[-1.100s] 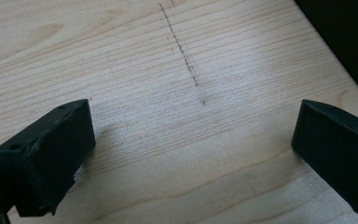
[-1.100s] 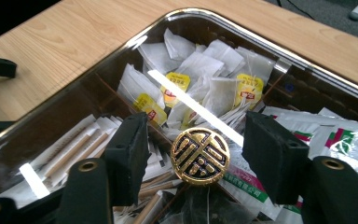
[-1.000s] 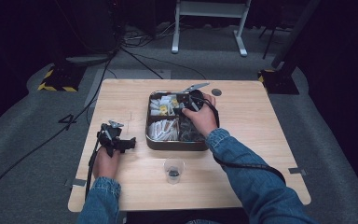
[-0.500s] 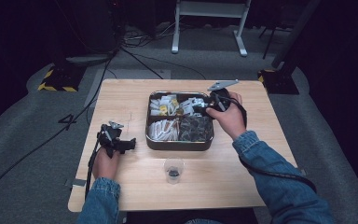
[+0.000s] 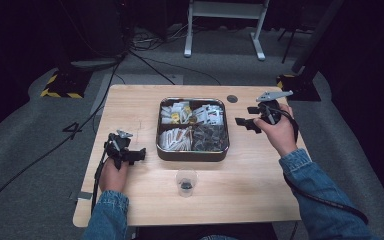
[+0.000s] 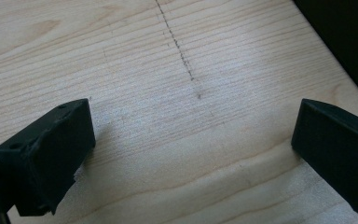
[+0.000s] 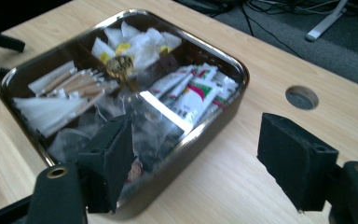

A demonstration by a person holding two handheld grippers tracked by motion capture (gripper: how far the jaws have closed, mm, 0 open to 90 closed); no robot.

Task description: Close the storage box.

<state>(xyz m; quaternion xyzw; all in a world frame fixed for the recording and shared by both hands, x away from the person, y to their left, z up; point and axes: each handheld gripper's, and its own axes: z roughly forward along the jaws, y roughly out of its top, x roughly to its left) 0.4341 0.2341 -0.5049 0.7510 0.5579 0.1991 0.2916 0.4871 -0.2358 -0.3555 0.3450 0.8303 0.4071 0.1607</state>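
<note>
A square metal tin (image 5: 192, 155) sits mid-table, divided into compartments of sachets: white packets with yellow marks (image 5: 175, 113), red-and-white sachets (image 7: 193, 95), paper sticks (image 7: 72, 84) and dark wrapped packets (image 5: 211, 137). My right gripper (image 5: 245, 116) hovers just off the tin's right side, pointing at it, open with nothing between its jaws (image 7: 200, 163). My left gripper (image 5: 141, 154) rests on the table left of the tin, jaws spread wide over bare wood (image 6: 191, 149), holding nothing.
A small clear cup (image 5: 186, 182) with something dark in its bottom stands in front of the tin. A round cable hole (image 5: 232, 99) lies at the table's back right (image 7: 301, 97). Cables trail from both grippers over the table edges.
My right gripper has drawn back to the right, from over the tin's far compartments to beside its right rim, empty. The left gripper has stayed put.
</note>
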